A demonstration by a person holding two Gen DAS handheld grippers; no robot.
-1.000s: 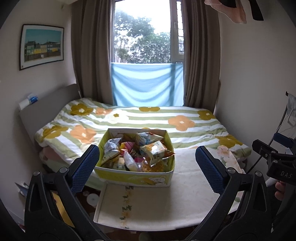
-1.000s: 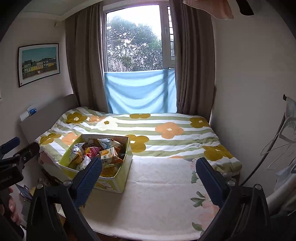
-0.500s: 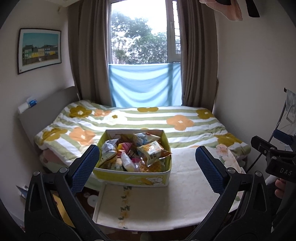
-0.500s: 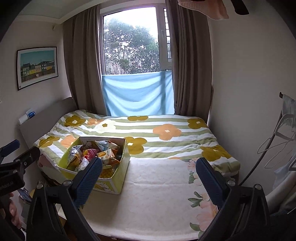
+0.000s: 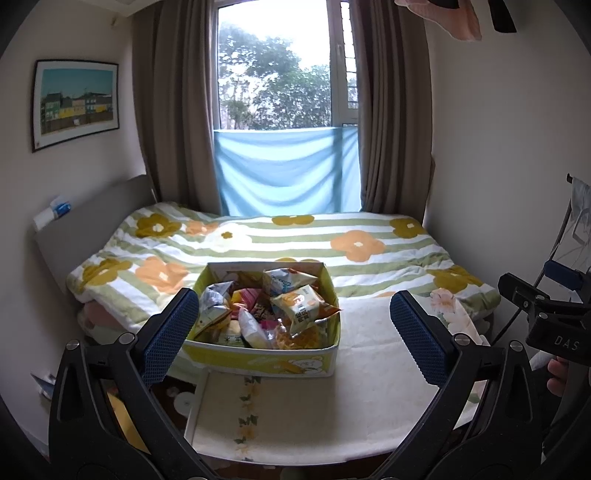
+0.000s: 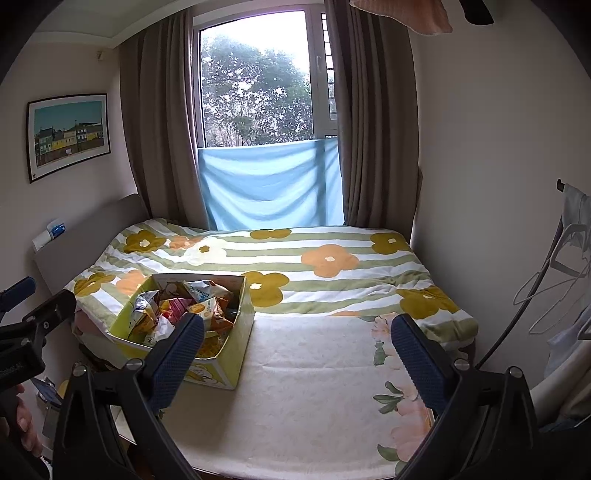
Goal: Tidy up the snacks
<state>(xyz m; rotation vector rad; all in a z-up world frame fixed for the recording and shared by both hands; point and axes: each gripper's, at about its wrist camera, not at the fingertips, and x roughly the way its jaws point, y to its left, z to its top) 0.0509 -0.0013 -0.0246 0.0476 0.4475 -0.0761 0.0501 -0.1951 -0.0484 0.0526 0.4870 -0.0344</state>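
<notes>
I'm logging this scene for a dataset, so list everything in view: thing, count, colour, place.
snack box: one, yellow-green, near end of the bed
snack packets: several, mixed colours, heaped in the box
quilt: one, green-striped with flowers, on the bed
cream blanket: one, bed's near end
blue cloth: one, across the lower window
curtains: two, brown, flanking the window
picture: one, left wall
left gripper: black, blue pads, open
right gripper: same, open

Snack box: lower packets buried under the top ones, their print too small to read.
Pink cloth: cut off at the upper right edge.
Hangers: cropped at the right edge.
</notes>
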